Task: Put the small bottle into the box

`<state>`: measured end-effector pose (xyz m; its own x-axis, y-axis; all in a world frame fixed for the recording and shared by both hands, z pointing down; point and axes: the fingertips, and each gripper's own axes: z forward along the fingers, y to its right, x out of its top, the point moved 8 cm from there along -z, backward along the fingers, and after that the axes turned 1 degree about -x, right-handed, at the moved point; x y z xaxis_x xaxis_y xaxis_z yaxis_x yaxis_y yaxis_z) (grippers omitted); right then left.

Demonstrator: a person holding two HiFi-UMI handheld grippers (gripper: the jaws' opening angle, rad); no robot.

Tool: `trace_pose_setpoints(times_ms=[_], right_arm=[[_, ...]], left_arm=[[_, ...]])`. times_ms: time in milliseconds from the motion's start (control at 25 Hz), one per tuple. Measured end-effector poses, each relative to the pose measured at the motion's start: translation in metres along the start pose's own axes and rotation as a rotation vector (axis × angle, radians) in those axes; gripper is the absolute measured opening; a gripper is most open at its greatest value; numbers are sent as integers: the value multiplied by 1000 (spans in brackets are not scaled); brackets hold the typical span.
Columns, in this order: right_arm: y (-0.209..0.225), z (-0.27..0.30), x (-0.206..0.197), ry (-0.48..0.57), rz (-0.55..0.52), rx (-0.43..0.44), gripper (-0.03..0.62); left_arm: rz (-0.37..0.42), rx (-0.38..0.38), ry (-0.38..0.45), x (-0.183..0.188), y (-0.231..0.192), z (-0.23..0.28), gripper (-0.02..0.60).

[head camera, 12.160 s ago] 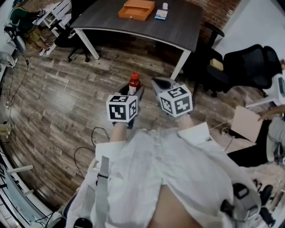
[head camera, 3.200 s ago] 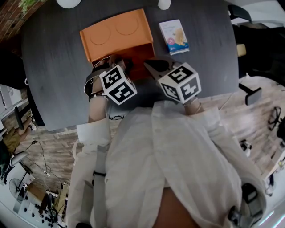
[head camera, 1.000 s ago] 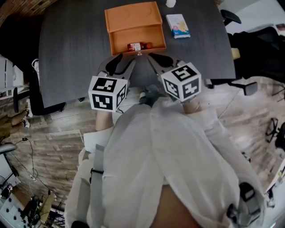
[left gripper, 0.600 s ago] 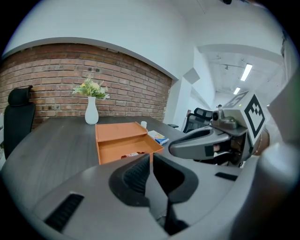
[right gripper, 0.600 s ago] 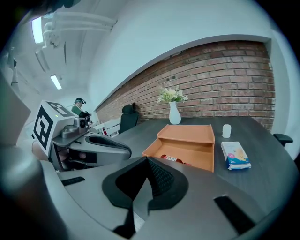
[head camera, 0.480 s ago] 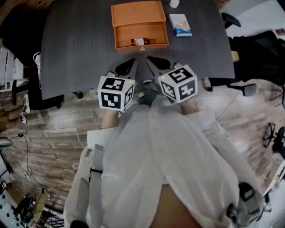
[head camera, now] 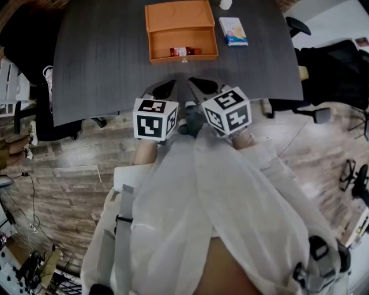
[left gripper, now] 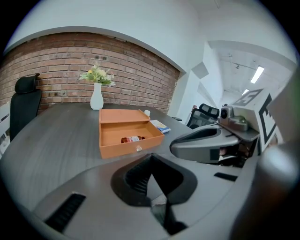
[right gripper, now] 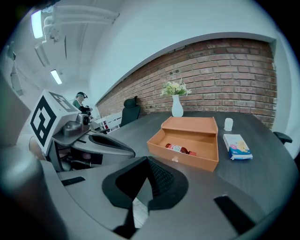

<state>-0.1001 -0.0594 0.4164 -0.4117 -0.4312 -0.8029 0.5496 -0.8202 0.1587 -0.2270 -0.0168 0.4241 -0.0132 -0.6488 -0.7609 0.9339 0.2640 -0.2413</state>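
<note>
The small bottle (head camera: 181, 51), red-capped with a white label, lies on its side inside the open orange box (head camera: 184, 58) at the far middle of the dark table (head camera: 98, 57). The left gripper view shows the bottle (left gripper: 131, 139) in the box (left gripper: 126, 150), and so does the right gripper view, where the bottle (right gripper: 180, 149) rests against the box's (right gripper: 187, 162) floor. My left gripper (head camera: 169, 86) hangs over the table's near edge, shut and empty. Beside it my right gripper (head camera: 195, 83) is shut and empty too. Both are well short of the box.
A blue-and-white packet (head camera: 233, 31) lies right of the box, with a small white cup (head camera: 225, 4) behind it. A white vase with flowers (left gripper: 96, 98) stands at the table's far side. Black office chairs (head camera: 334, 57) stand to the right on the wooden floor.
Both grippers have drawn back from the box toward the person's body. The left jaws, spread a second ago, have come together. The bottle stays lying in the box.
</note>
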Motion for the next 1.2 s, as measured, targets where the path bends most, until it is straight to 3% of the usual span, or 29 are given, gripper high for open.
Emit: trace_pose_setpoints(times_ms=[1200], right_arm=[[-1,5,-17,-20,42,12,3]], left_arm=[[-13,-21,-46,-15,0,5,5]])
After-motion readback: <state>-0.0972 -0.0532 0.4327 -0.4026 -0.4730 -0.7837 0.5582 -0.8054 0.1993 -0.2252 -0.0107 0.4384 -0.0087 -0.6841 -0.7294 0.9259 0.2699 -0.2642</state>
